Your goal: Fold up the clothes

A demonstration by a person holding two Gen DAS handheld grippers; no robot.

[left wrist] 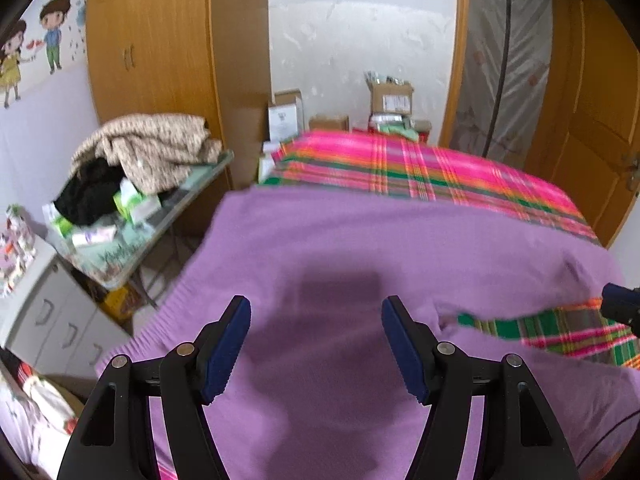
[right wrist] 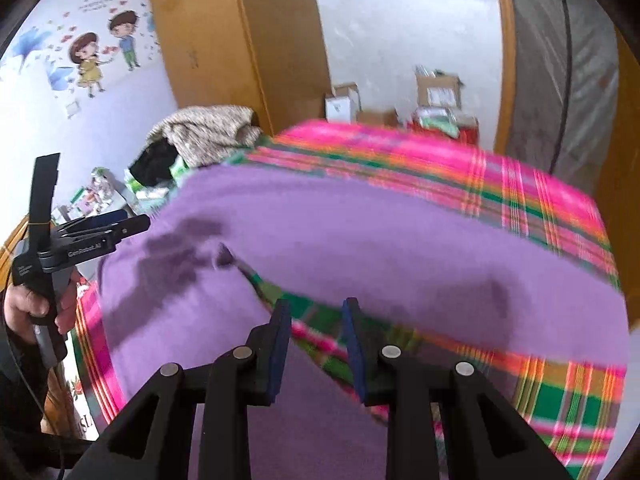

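Observation:
A purple knitted sweater (left wrist: 360, 248) lies spread over a bed with a pink and green plaid sheet (left wrist: 420, 164). My left gripper (left wrist: 316, 324) hovers above the sweater's middle, open wide, with nothing between its blue pads. A strip of plaid shows between two parts of the sweater at the right. The tip of my right gripper (left wrist: 618, 306) pokes in there. In the right wrist view, the right gripper (right wrist: 316, 340) stands open above the sweater (right wrist: 400, 240) and holds nothing. A hand (right wrist: 28, 304) holds the left gripper (right wrist: 116, 226) at the sweater's left edge.
A glass-topped side table (left wrist: 192, 188) left of the bed carries a beige knit blanket (left wrist: 152, 144), black clothing and small packets. A white drawer unit (left wrist: 60, 320) stands nearer. A wooden wardrobe (left wrist: 152, 40), cardboard boxes (left wrist: 390, 98) and a wooden door (left wrist: 592, 128) lie beyond the bed.

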